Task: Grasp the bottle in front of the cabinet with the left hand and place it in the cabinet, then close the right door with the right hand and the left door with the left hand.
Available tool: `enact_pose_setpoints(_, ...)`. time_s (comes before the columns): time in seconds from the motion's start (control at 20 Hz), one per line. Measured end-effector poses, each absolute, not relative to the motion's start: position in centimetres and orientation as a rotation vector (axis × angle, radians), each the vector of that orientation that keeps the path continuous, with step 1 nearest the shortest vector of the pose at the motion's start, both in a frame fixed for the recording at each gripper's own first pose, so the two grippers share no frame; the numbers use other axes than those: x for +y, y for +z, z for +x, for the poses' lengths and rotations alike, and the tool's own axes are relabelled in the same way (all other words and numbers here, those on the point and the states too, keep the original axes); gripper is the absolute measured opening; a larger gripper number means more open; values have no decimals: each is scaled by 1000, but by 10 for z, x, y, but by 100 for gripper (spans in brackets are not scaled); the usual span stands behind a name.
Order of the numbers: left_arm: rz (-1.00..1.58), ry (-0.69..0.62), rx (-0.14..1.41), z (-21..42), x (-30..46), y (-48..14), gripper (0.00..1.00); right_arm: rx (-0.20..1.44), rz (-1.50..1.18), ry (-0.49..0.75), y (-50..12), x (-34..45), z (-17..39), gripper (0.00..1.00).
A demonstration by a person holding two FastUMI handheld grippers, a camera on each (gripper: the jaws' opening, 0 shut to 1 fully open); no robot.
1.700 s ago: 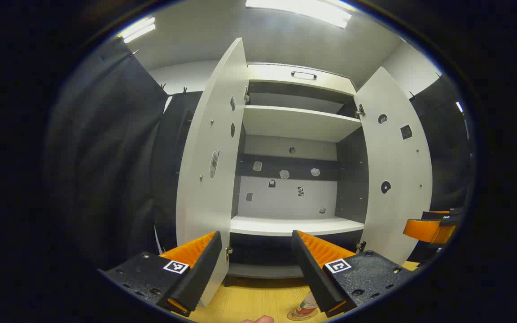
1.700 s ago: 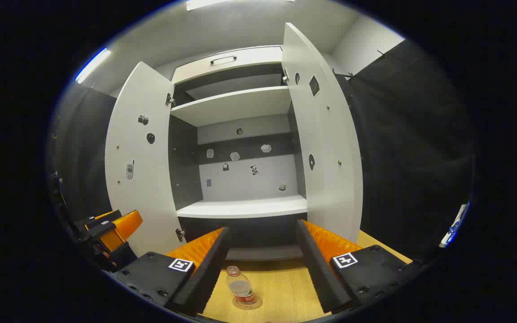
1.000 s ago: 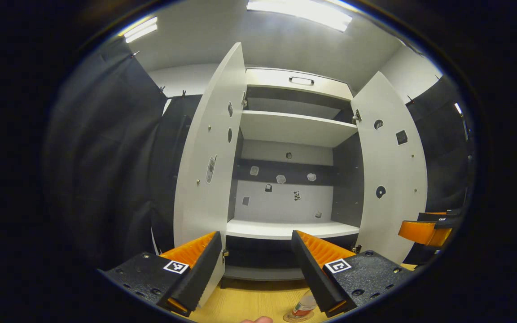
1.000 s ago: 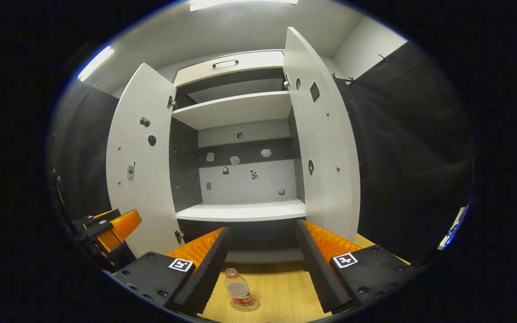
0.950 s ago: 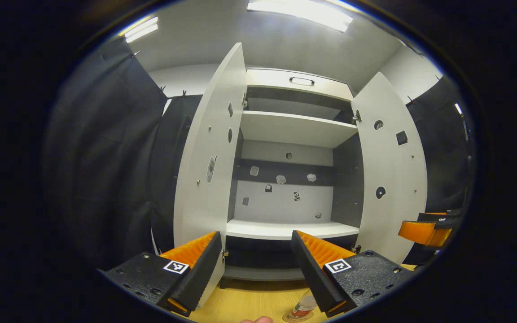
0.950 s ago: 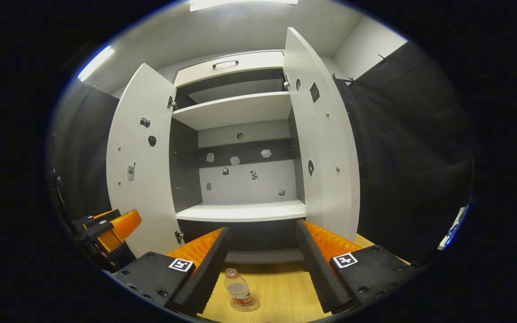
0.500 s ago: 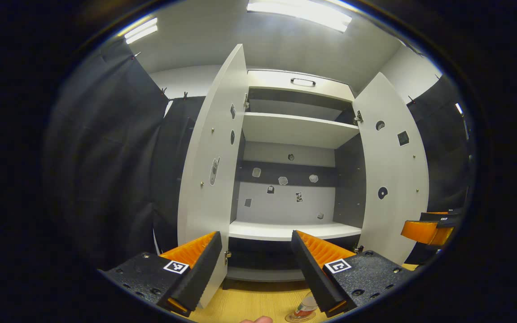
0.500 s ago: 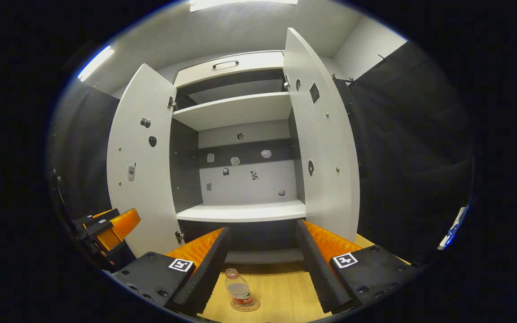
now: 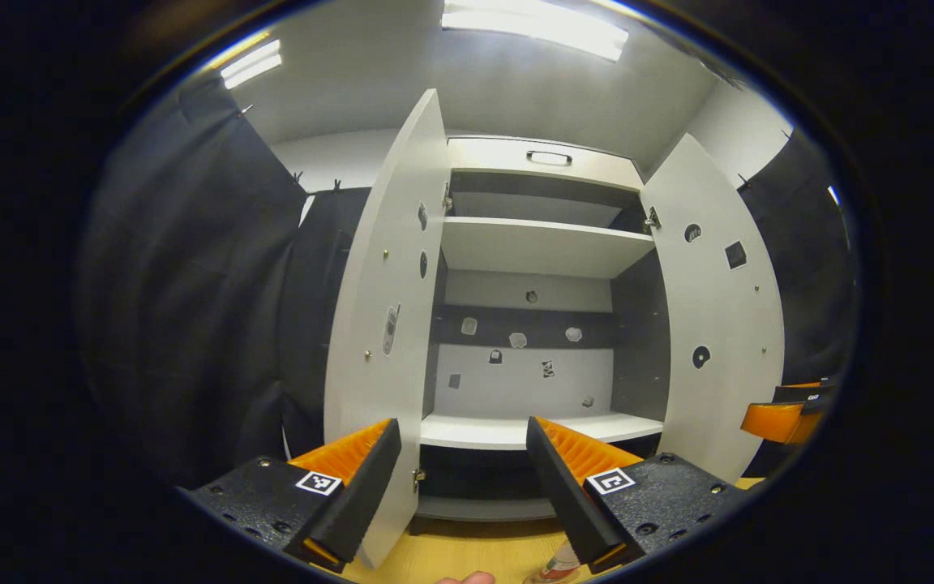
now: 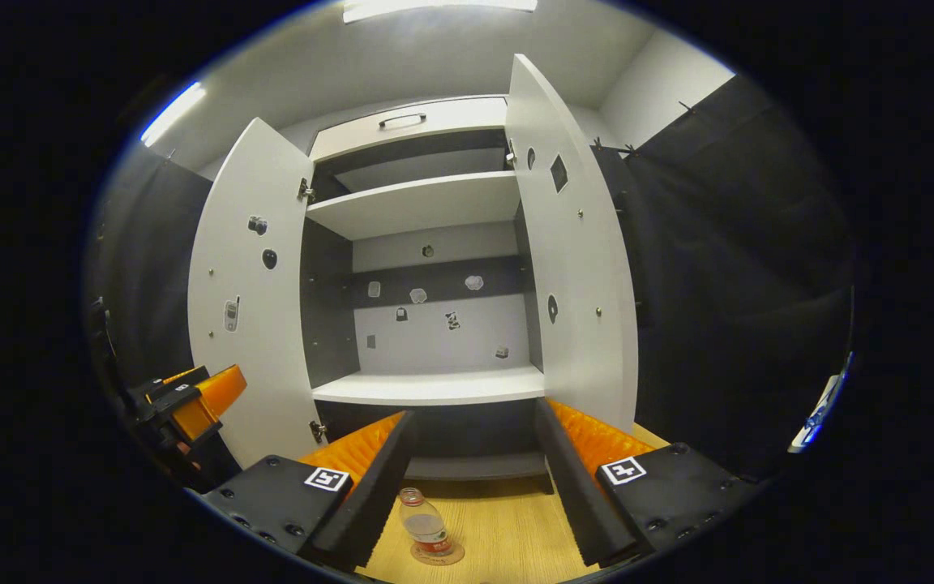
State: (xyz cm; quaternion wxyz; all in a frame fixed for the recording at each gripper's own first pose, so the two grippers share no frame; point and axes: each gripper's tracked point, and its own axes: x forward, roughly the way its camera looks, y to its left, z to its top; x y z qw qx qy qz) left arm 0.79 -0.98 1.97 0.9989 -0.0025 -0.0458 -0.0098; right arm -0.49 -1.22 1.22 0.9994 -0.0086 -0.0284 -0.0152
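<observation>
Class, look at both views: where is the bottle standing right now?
In the right gripper view, the bottle stands upright on a coaster on the wooden table, before the open cabinet.

In the left gripper view the bottle [image 9: 563, 561] sits mostly behind a finger [image 9: 572, 507] of the left gripper [image 9: 457, 491] and is cut by the bottom edge; a fingertip [image 9: 467, 578] of a hand is cut there too; the right gripper [image 9: 783, 415] is cut at the side; stickers [image 10: 422, 304] on the cabinet [image 10: 426, 385] back are too small to tell.
</observation>
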Motion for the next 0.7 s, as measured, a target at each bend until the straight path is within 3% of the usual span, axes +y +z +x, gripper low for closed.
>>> enact_pose_setpoints(0.4, -68, -315, 98, 20, -131, -85, 95, -45, -33, -74, 13, -31, -15, 97)
enact_pose_setpoints(0.7, -27, -338, 216, 31, -165, -192, 95, -26, -52, -124, 12, -54, -27, 97)
